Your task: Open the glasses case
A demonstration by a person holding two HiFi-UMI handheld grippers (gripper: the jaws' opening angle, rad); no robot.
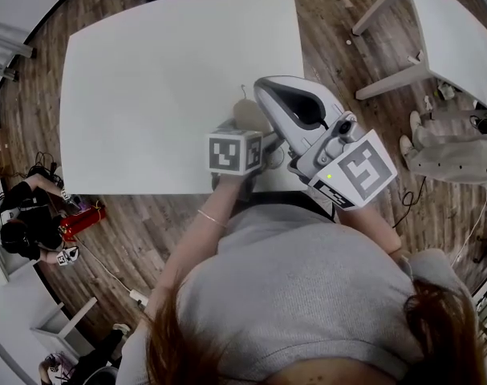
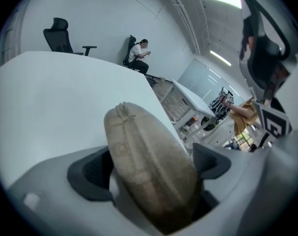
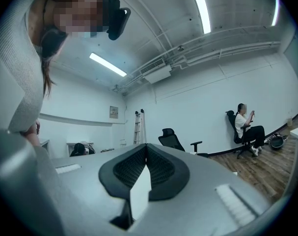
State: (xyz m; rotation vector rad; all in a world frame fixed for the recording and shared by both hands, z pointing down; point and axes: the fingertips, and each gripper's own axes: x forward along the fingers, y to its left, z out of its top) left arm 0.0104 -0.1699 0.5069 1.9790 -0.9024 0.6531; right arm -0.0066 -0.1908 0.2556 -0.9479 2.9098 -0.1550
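The beige oval glasses case (image 2: pixel 144 171) stands on its edge on the white table (image 2: pixel 50 97), closed, its seam facing me. It sits between the wide-apart jaws of my left gripper (image 2: pixel 149 163), with a dark gap showing beside the left pad (image 2: pixel 90 173). In the head view the case (image 1: pixel 245 115) lies near the table's front edge, just ahead of the left gripper (image 1: pixel 255 139). My right gripper (image 1: pixel 267 91) hovers over it, pointing away across the table. Seen in its own view, the right gripper (image 3: pixel 146 166) is shut with nothing in it.
A second white table (image 1: pixel 452 30) stands at the far right on the wooden floor. Bags and cables (image 1: pixel 34 215) lie on the floor at the left. Far off, a seated person (image 2: pixel 139 53) and an office chair (image 2: pixel 60 33) are by the wall.
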